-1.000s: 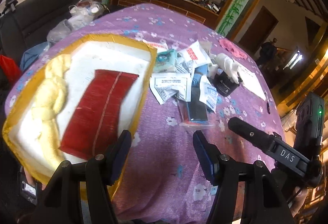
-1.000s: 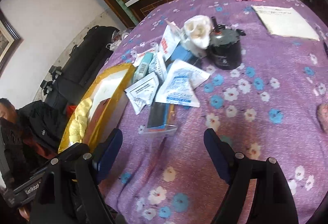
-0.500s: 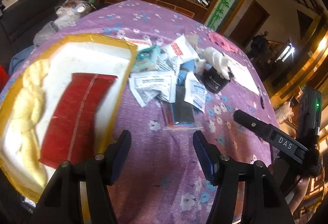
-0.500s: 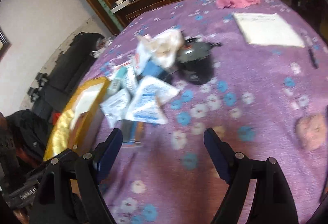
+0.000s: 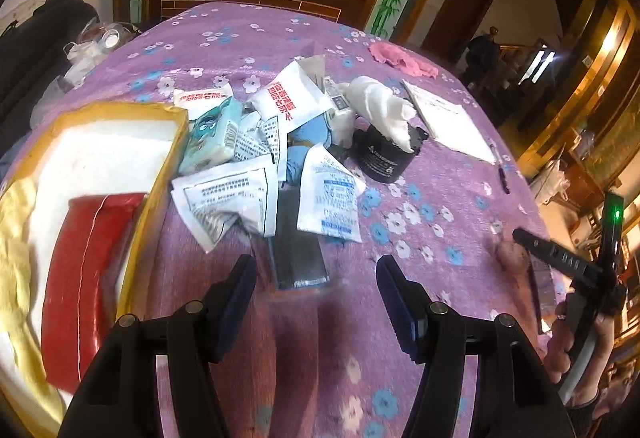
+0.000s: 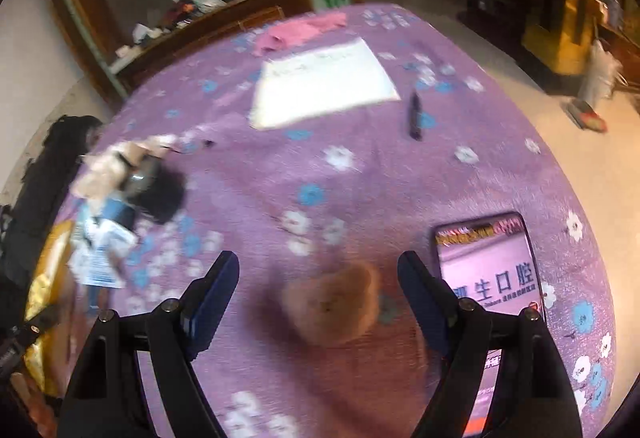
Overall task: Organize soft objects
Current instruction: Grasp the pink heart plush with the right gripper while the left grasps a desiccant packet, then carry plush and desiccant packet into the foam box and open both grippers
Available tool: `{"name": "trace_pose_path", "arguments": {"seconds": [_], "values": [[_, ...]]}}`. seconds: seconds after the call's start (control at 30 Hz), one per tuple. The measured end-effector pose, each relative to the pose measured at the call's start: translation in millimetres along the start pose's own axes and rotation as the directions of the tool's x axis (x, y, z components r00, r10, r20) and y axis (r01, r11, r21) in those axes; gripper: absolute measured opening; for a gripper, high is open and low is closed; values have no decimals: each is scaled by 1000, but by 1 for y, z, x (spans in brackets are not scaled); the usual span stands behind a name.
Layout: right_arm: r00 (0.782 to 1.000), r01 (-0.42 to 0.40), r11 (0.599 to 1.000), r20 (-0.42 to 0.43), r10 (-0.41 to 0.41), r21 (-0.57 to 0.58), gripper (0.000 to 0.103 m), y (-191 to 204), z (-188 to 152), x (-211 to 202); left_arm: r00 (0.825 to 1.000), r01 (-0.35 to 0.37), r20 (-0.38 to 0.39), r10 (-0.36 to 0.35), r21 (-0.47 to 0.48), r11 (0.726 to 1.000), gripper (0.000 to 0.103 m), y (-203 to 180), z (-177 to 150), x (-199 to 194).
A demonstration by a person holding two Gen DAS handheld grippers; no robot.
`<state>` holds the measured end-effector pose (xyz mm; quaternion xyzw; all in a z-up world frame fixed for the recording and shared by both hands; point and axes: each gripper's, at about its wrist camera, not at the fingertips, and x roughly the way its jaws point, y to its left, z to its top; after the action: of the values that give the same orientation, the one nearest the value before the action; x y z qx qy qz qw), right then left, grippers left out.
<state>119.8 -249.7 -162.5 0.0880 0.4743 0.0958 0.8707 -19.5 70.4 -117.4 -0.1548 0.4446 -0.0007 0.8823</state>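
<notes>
Left gripper (image 5: 316, 278) stood released with jaws wide, nothing between them, above the purple flowered tablecloth (image 5: 420, 173) just short of a dark flat pouch (image 5: 298, 250) at the near edge of a pile of white sachets (image 5: 256, 177); right gripper (image 6: 318, 278) was likewise released, its jaws wide apart over a small tan fuzzy object (image 6: 332, 304) lying on the cloth, contact not discernible through blur. Yellow-rimmed box (image 5: 160, 173) lay left of the pile, holding a red packet (image 5: 80, 278) and a yellow soft item (image 5: 16, 258); a lit phone (image 6: 488, 278) lay just right of the fuzzy object

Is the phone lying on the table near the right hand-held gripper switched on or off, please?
On. The phone lies flat on the purple tablecloth with its screen lit, showing a pink picture and large characters.
</notes>
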Motion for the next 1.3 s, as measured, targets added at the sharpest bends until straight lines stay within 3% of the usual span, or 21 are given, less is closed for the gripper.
{"name": "trace_pose_path", "arguments": {"seconds": [0.1, 0.17, 0.37, 0.43, 0.5, 0.57, 0.63, 0.7, 0.8, 0.97, 1.07, 1.13, 1.3], "values": [[999, -20, 999, -37, 19, -32, 73, 9, -11, 15, 1000, -14, -3, 14, 1, 1000, 66, 0, 11, 11], [999, 7, 998, -38, -9, -59, 48, 21, -18, 19, 1000, -28, -9, 28, 11, 1000, 66, -2, 21, 20], [994, -110, 988, -22, 108, -106, 44, 62, -28, 13, 998, -37, -45, 42, 115, 993, 65, -28, 43, 58], [984, -177, 977, -30, 175, -116, 44, 77, -31, 12, 992, -82, -83, 96, 162, 983, 62, -38, 46, 79], [978, -209, 969, -28, 207, -132, 44, 88, -32, 12, 983, -158, -61, 175, 227, 961, 50, -44, 46, 90], [976, -217, 963, -16, 217, -162, 44, 100, -35, 12, 983, -163, -50, 176, 197, 967, 43, -39, 47, 85], [977, -209, 960, -9, 211, -185, 44, 107, -41, 16, 993, -110, -34, 116, 144, 983, 33, -32, 45, 71], [977, -212, 960, -31, 210, -183, 44, 109, -43, 23, 995, -91, -23, 94, 103, 990, 32, -25, 41, 58], [973, -223, 951, 4, 229, -213, 44, 111, -44, 17, 1000, -11, 3, 11, 13, 1000, 32, -15, 31, 34], [969, -235, 938, 7, 245, -256, 44, 118, -48, 13, 996, 91, 35, -87, -131, 987, 32, 11, 9, -4], [969, -244, 939, -27, 245, -243, 44, 125, -51, 10, 998, 55, 46, -47, -187, 981, 32, 26, -8, -29], [946, -323, 919, -43, 322, -226, 44, 135, -57, -4, 997, 46, 71, -33, -186, 981, 32, 34, -19, -50], [916, -393, 860, -61, 396, -325, 44, 189, -74, -32, 994, 33, 110, -9, -212, 977, 32, 64, -37, -86]]}}
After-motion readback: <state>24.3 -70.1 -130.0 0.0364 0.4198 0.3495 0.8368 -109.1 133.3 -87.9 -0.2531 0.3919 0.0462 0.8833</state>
